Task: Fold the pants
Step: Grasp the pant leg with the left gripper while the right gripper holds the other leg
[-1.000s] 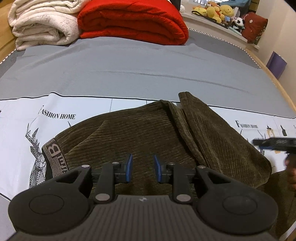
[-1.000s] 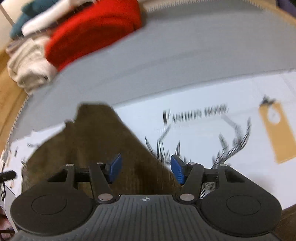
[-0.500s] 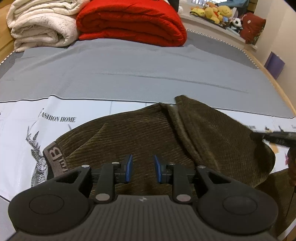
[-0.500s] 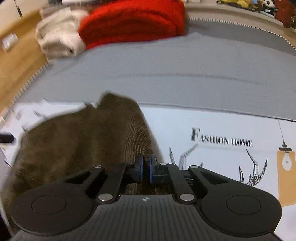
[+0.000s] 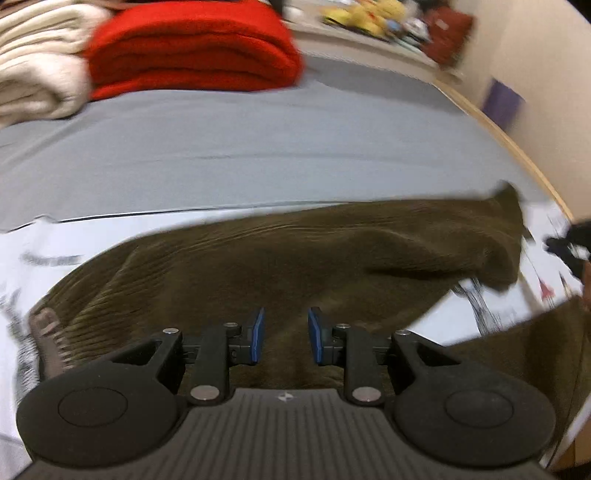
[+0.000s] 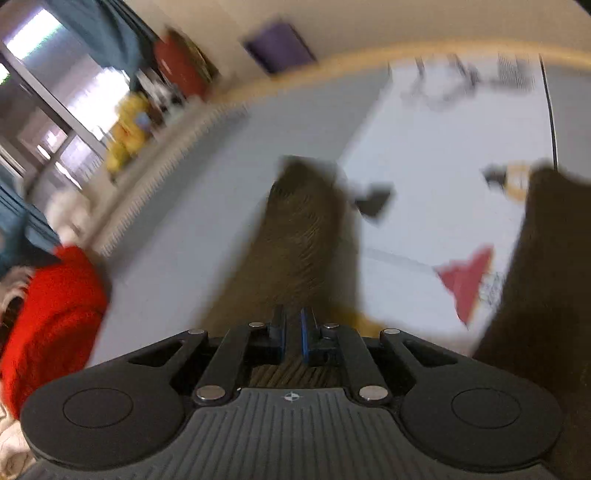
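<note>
Gripping brown corduroy pants (image 6: 306, 240), the right gripper (image 6: 291, 341), wide open a second ago, now pinches a fold, jaws easing slightly apart. That leg, earlier bunched, now stretches across the white sheet (image 5: 22, 295), readying a fold. Left gripper (image 5: 284, 336) hovers part-open over the pants, holding nothing. Beyond them lies a red blanket (image 5: 192, 48).

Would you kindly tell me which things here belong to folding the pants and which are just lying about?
Part of the job:
- olive corduroy pants
- right tongs, gripping a pant leg, jaws easing open slightly
- left tongs, over the pants, pads not pressing

Lying about:
- red blanket
- cream blanket
- plush toys
- printed sheet
</note>
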`<state>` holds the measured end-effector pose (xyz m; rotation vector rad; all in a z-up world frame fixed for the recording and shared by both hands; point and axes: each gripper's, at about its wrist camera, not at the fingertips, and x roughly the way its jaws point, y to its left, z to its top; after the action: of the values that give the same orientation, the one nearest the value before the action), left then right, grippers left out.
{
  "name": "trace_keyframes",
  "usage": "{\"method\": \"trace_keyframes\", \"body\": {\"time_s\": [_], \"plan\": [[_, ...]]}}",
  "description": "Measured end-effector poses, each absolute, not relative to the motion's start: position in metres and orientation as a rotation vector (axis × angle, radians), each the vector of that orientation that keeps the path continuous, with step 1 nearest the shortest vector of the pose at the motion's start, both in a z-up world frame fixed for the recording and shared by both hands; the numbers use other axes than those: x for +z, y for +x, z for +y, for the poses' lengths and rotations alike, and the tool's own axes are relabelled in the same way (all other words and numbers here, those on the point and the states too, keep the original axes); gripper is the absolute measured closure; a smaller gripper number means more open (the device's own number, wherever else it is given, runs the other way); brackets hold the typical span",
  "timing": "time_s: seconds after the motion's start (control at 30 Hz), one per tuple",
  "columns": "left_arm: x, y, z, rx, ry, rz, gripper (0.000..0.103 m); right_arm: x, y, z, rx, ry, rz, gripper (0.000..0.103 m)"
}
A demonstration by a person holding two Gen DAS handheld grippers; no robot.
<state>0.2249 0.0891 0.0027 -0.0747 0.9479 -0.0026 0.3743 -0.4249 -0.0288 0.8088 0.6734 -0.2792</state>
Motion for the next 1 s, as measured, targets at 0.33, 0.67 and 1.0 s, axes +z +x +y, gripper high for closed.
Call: {"method": "trace_keyframes", "body": {"time_s": [0.33, 0.67, 1.0], "plan": [[-0.046, 0.260, 0.032, -0.143, 0.033, 1.046, 0.054, -0.063, 0.385, -0.476, -0.278, 0.933, 0.758, 0.068], [-0.093, 0.281, 0.010, -0.137, 0.207, 1.117, 0.063, -0.101, 0.375, -0.464, -0.243, 1.215, 0.885, 0.065], [-0.076, 0.278, 0.028, -0.096, 0.222, 1.085, 0.093, -0.119, 0.374, -0.416, -0.161, 1.362, 0.950, 0.054]]}}
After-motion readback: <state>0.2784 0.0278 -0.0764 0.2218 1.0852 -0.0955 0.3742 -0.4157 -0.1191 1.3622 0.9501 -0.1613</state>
